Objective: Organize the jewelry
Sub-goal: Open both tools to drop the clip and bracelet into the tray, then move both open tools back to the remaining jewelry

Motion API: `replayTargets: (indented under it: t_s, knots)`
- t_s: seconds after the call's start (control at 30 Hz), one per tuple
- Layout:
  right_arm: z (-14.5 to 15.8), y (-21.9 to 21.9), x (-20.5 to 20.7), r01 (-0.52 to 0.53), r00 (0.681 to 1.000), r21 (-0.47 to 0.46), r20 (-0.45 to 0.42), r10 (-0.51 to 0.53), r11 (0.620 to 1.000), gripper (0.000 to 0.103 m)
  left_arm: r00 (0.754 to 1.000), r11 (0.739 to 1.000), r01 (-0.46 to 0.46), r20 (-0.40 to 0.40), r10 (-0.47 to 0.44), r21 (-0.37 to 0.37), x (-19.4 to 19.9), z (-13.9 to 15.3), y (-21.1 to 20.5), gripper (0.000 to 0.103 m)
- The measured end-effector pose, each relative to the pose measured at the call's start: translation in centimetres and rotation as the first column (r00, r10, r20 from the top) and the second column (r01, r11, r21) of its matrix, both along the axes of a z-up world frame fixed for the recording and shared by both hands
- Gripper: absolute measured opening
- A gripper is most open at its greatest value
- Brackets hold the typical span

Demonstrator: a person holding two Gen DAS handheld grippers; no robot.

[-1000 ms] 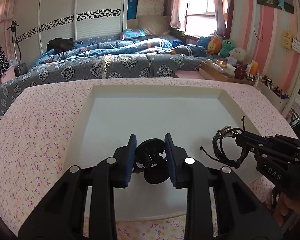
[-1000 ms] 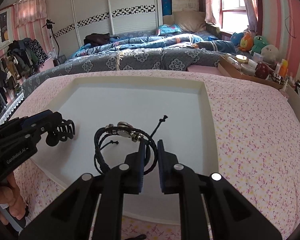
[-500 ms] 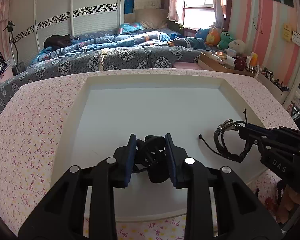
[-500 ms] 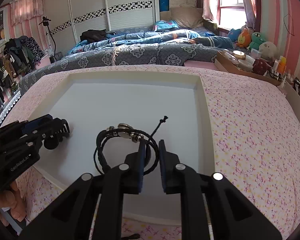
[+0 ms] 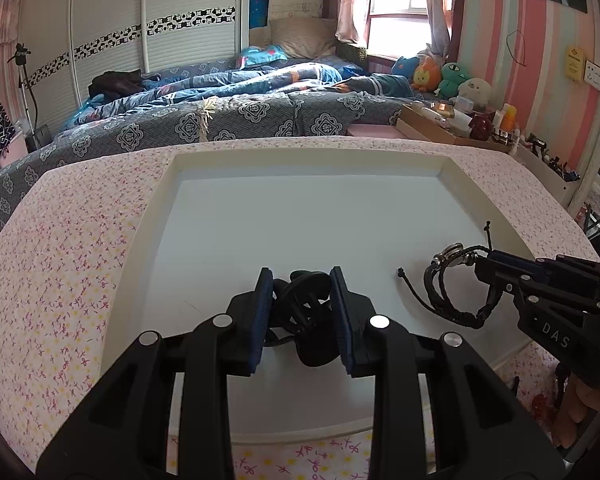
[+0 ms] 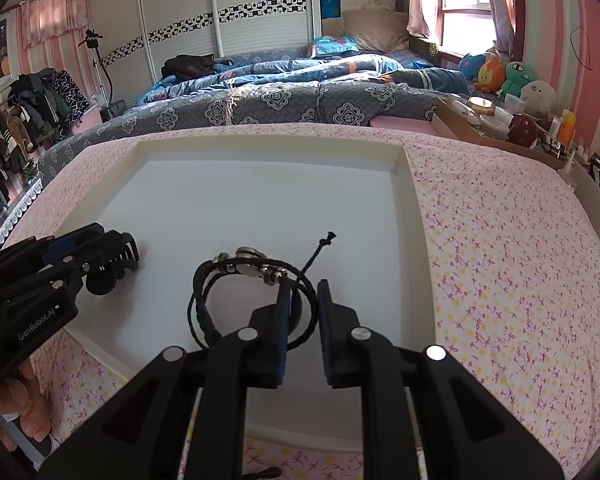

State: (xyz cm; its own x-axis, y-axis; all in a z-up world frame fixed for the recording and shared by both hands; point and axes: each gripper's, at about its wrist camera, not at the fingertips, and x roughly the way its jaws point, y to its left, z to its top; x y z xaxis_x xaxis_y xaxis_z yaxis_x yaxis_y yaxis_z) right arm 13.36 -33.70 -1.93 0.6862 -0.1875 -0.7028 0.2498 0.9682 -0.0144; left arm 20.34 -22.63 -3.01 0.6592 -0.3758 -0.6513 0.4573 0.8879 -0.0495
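A white shallow tray lies on a pink flowered tablecloth. My left gripper is shut on a black hair claw clip, held low over the tray's near part. My right gripper is shut on a black braided bracelet with metal charms at its top and a loose cord end sticking up. In the left wrist view the bracelet hangs from the right gripper by the tray's right side. In the right wrist view the left gripper and the clip are at the left.
The tray's floor beyond both grippers is bare white. Behind the table is a bed with blue-grey patterned bedding. A cardboard box of bottles and jars and plush toys stand at the back right. A hand shows at the lower left.
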Motion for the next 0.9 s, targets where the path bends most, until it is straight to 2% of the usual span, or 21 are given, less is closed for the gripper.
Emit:
replayTargets:
  t_s: [0.27,0.33,0.4,0.57,0.63,0.73,0.8,0.9]
  knots:
    - [-0.2,-0.1,0.1,-0.001,1.000,-0.004,-0.005,0.001,1.000,0.017,1.000,1.000,-0.001,-0.001,0.001,0.000,0.0,0.0,0.0,0.028]
    - [-0.2,-0.1,0.0,0.002,1.000,0.000,0.001,-0.002,1.000,0.028,1.000,1.000,-0.005,0.000,0.005,-0.015,0.0,0.1,0.2,0.030]
    - [0.2,0.0,-0.3,0.007,1.000,-0.003,0.024,-0.007,1.000,0.049,1.000,1.000,-0.012,0.018,0.012,-0.029,-0.1,0.6,0.5,0.045]
    - [2.4,-0.3,-1.5,0.014,0.995,-0.004,0.099,-0.013,1.000,0.050,0.998,0.998,-0.028,0.054,0.032,-0.059,-0.2,2.7,2.1,0.046]
    - [4.0,-1.1,-2.5,0.037,0.988,0.008,0.153,-0.038,0.999,0.050,0.995,0.995,-0.062,0.079,0.068,-0.080,0.0,4.3,3.7,0.047]
    - [6.6,-2.5,-4.1,0.078,0.971,0.016,0.223,-0.080,0.997,0.052,0.983,0.987,-0.123,0.120,0.136,-0.105,0.1,7.0,6.8,0.055]
    - [7.8,-3.5,-5.0,0.095,0.962,0.030,0.256,-0.100,0.995,0.055,0.971,0.980,-0.160,0.159,0.177,-0.115,0.0,8.6,8.7,0.056]
    - [9.3,-5.2,-6.4,0.132,0.951,0.049,0.277,-0.140,0.990,0.055,0.964,0.974,-0.187,0.165,0.206,-0.125,-0.4,10.1,11.1,0.059]
